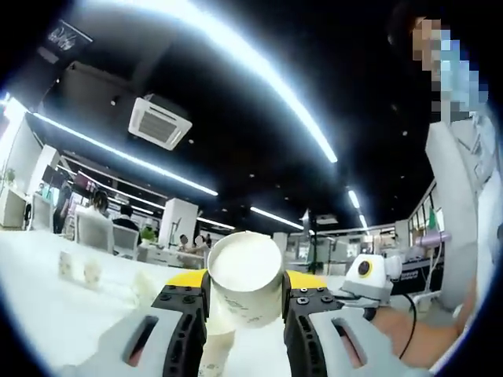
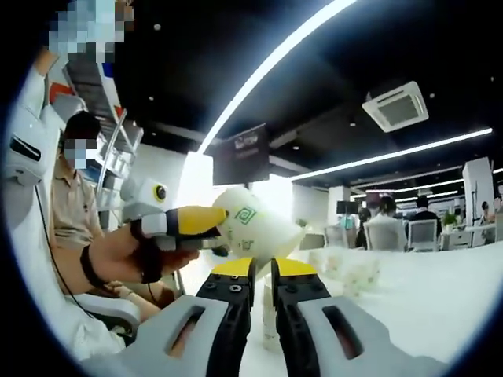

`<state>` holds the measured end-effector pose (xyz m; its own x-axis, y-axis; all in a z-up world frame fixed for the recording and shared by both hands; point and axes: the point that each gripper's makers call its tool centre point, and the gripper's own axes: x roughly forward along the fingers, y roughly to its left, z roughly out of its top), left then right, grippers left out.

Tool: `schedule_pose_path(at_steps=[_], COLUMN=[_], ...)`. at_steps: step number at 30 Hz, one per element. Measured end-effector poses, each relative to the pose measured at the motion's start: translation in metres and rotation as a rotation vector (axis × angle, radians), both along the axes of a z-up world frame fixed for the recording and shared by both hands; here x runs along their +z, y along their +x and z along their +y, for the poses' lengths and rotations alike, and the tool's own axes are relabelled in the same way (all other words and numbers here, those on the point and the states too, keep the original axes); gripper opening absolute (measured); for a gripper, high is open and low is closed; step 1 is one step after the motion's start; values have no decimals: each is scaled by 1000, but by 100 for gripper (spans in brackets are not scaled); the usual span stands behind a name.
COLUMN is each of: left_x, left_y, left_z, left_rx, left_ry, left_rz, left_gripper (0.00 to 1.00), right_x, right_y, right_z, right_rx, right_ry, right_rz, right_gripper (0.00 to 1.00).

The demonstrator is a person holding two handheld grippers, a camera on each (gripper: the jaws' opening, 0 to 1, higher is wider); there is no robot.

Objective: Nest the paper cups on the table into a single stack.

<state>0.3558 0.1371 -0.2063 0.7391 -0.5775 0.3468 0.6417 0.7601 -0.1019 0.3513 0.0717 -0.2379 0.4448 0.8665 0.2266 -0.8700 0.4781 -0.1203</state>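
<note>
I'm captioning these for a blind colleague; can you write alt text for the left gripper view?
The left tongs grip a white paper cup, its open mouth facing the camera, above a white table. More small cups stand far off on the table, and the right tongs show at the right, under ceiling strip lights.

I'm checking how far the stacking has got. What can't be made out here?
- Left gripper view: the held cup's lower part is hidden between the left tongs.
- Cups on the table behind: too small and blurred to count.
- Right gripper view: right tongs nearly closed; any grip is unclear.
</note>
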Motion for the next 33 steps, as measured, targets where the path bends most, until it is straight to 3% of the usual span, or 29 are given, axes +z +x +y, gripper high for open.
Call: schedule_pose_path(at_steps=[4, 11, 24, 27, 31, 33], left_x=[-8, -22, -17, -16, -11, -8], left_y=[2, -2, -11, -13, -16, -16], left_z=[-1, -8, -12, -8, -2, 2], left_rx=[-25, -61, -77, -65, -59, -50], left_ry=[21, 34, 58, 65, 33, 0], left_rz=[26, 53, 33, 24, 11, 9], left_gripper=[38, 38, 52, 45, 44, 44], right_x=[-3, -2, 8, 12, 11, 4], right_y=[9, 7, -9, -13, -15, -16], right_z=[-8, -15, -10, -9, -7, -1], right_rx=[-52, -90, -127, -129, -117, -67], right_ry=[13, 44, -21, -24, -22, -10], right_rz=[9, 11, -76, -94, -99, -50], right_gripper=[3, 2, 1, 1, 2, 6])
